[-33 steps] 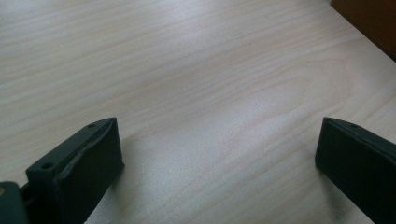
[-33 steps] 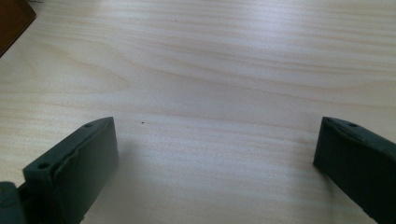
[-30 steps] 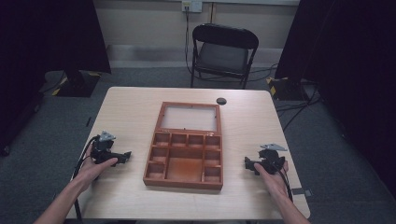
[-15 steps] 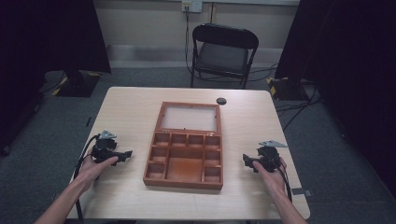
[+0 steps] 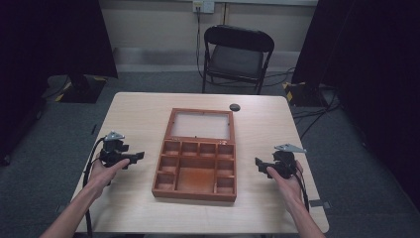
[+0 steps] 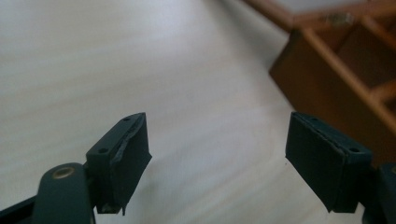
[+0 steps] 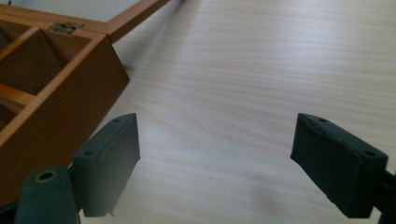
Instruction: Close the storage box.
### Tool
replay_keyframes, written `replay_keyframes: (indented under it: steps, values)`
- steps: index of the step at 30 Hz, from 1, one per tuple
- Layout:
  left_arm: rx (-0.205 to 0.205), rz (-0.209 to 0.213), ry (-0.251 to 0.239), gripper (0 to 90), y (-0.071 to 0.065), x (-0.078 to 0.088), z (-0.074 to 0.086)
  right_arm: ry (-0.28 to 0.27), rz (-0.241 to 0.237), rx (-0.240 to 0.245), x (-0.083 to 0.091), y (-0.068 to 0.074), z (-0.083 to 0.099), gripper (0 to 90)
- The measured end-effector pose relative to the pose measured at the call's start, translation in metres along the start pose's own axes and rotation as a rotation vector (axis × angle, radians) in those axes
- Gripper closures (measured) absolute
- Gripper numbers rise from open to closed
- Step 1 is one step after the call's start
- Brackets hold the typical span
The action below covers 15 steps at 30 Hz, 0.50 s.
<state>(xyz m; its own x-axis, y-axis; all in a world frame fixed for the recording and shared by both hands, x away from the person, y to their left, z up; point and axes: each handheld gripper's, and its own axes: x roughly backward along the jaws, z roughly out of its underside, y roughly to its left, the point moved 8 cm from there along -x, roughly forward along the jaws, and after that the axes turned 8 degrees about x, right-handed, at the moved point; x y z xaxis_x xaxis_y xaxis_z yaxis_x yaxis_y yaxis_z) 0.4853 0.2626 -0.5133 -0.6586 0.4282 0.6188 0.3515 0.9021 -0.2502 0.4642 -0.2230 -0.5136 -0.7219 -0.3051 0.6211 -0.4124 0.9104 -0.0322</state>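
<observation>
Wooden box (image 5: 195,156) between left gripper (image 5: 132,157), right gripper (image 5: 261,163).

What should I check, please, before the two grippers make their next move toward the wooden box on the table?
1. Left gripper open: ok, its fingers stand wide apart with nothing between them.
2. Right gripper open: ok, also holding nothing.
3. Wooden box lid position: ok, the lid lies flat open behind the compartments.
4. Compartments free of objects: appears ok in the high view, though the small ones are hard to judge.
5. Table between each gripper and the box is bare: ok.
6. Small dark round object beyond the lid: out of the way, ok; what it is, cannot tell.
</observation>
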Motion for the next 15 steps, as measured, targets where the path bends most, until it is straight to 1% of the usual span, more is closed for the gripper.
replay_keyframes:
  steps: [1,2,3,4,5,6,7,8,9,10,11,12,13,14,15]
  values:
    - [-0.019,0.026,0.034,21.5,-0.006,-0.001,-0.004,0.002,-0.006,0.01,-0.003,0.001,-0.004,14.4]
    - [-0.019,0.026,0.034,21.5,-0.006,-0.001,-0.004,0.002,-0.006,0.01,-0.003,0.001,-0.004,14.4]
    - [-0.023,0.031,0.021,21.5,-0.009,0.0,-0.007,-0.002,-0.015,0.016,-0.004,0.002,-0.006,14.4]
    - [-0.022,0.02,0.0,21.9,-0.01,0.0,-0.01,-0.005,-0.023,0.019,-0.004,0.003,-0.01,14.5]
    - [-0.031,0.017,-0.008,22.5,-0.011,-0.001,-0.012,-0.013,-0.025,0.02,-0.005,0.004,-0.013,14.5]
    - [-0.039,0.027,0.002,22.5,-0.013,-0.002,-0.012,-0.019,-0.022,0.027,-0.006,0.004,-0.017,14.5]
    - [-0.051,0.045,0.032,21.6,-0.015,-0.004,-0.012,-0.03,-0.022,0.03,-0.009,0.005,-0.023,14.4]
    - [-0.061,0.073,0.057,21.6,-0.018,-0.005,-0.013,-0.03,-0.022,0.03,-0.009,0.005,-0.023,14.4]
    - [-0.075,0.05,0.025,21.4,-0.018,-0.005,-0.019,-0.026,-0.035,0.04,-0.013,0.008,-0.027,14.4]
    - [-0.075,0.05,0.025,22.0,-0.018,-0.005,-0.019,-0.026,-0.035,0.04,-0.013,0.008,-0.027,14.4]
    - [-0.073,0.059,0.047,22.0,-0.019,-0.009,-0.022,-0.019,-0.042,0.052,-0.019,0.011,-0.03,14.5]
    - [-0.086,0.048,0.072,21.7,-0.018,-0.01,-0.024,-0.015,-0.051,0.058,-0.022,0.012,-0.033,14.5]
    - [-0.09,0.036,0.062,21.5,-0.017,-0.012,-0.028,-0.017,-0.052,0.065,-0.025,0.013,-0.035,14.8]
    - [-0.09,0.034,0.053,21.6,-0.017,-0.013,-0.033,-0.016,-0.051,0.062,-0.028,0.014,-0.039,14.5]
    - [-0.081,0.04,0.046,21.6,-0.018,-0.014,-0.038,-0.01,-0.064,0.063,-0.031,0.016,-0.042,14.6]
